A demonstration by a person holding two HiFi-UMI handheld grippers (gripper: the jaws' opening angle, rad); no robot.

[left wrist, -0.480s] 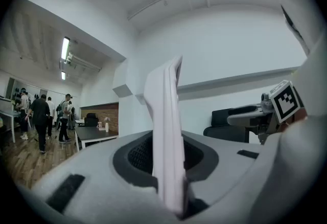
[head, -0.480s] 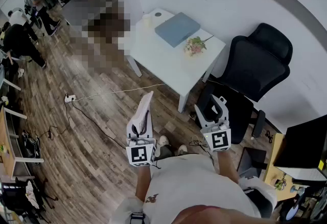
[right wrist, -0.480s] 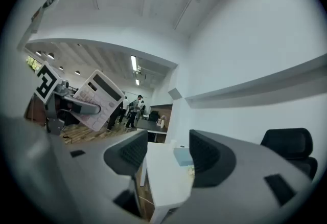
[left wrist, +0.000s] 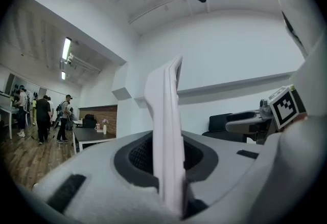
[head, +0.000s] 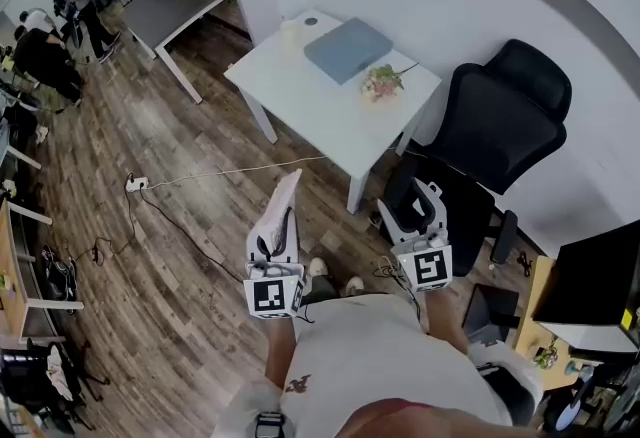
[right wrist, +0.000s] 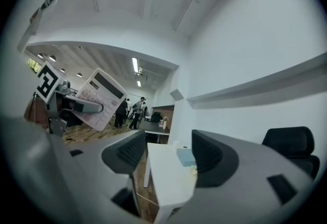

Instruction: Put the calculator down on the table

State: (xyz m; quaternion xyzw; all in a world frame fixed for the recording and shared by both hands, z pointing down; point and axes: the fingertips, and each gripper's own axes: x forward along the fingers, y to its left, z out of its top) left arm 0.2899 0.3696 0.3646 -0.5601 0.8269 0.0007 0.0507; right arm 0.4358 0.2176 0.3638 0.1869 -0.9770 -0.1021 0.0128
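A person stands on a wooden floor (head: pixel 180 256) with a gripper in each hand, both pointing level toward a white table (head: pixel 300 101).

The left gripper (head: pixel 272 248) has its fingers clenched on the lower end of the calculator (head: pixel 281 211). The calculator stands on edge and rises past the fingertips. In the left gripper view the calculator (left wrist: pixel 166 126) appears edge-on, pinched between the two pads. The right gripper view shows its keyed face, tilted. The calculator is held in the air over the floor, short of the table's near edge and apart from it.

The right gripper (head: pixel 420 211) has its fingers (right wrist: pixel 124 154) released and spread wide, with nothing between them. Only the table shows through the gap.

A black office chair (head: pixel 500 126) stands just off the table's right corner, beyond the right gripper.

A power strip (head: pixel 137 191) with a white cable lies on the floor to the left of the table.

On the table, a small bunch of flowers (head: pixel 381 86) lies toward the right corner. A grey-blue flat pad (head: pixel 347 51) lies near the far edge, and a small white cylinder (head: pixel 290 34) stands by the far left corner.

Farther off there is a dark table (head: pixel 185 1), with people (head: pixel 45 56) at the far left.
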